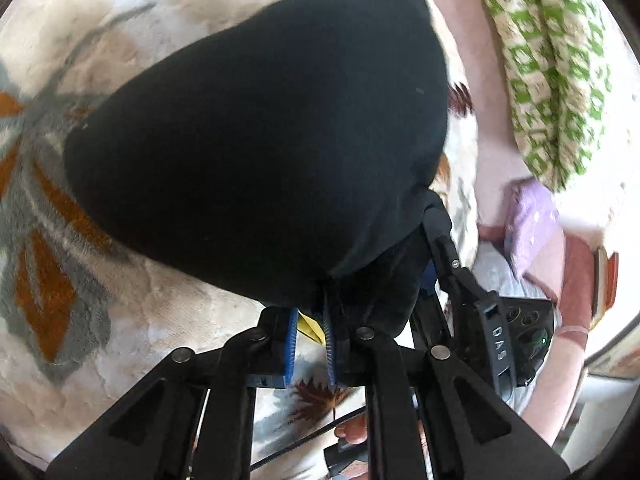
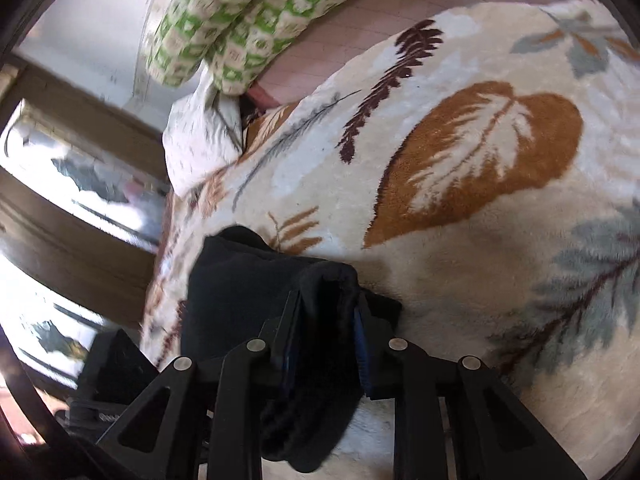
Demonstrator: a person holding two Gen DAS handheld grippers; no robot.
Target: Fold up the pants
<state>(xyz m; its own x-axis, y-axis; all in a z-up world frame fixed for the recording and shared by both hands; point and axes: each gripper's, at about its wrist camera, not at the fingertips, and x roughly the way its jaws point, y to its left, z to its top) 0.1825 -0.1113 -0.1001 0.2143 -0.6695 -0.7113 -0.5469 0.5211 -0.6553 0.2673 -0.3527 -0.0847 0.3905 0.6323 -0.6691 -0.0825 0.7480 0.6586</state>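
Blanket (image 2: 500, 240): we see a cream plush cover printed with brown, rust and grey leaves; it fills most of both views and lies beneath everything else.
Pants (image 1: 260, 140): we see black fabric spread as a broad, smooth, rounded sheet across the middle of the left wrist view, over the blanket. Its near edge gathers down to the two grippers. We cannot tell whether the far part rests on the blanket or hangs just above it.
Green-patterned cloth (image 1: 552, 72): we see a green and cream checked fabric at the far edge of the blanket, well apart from the pants.
Pillow (image 2: 200, 140): we see a white cushion just beside the green cloth, at the blanket's edge.
Right gripper (image 2: 326, 324): we find its jaws clamped on a thick bunch of the black fabric, which spills out past both fingers and hangs down between the arms.
Left gripper (image 1: 310, 334): we find its blue-padded jaws slightly apart; the pants edge lies against the right pad (image 1: 330, 340), and a yellow tag (image 1: 310, 326) shows in the gap.
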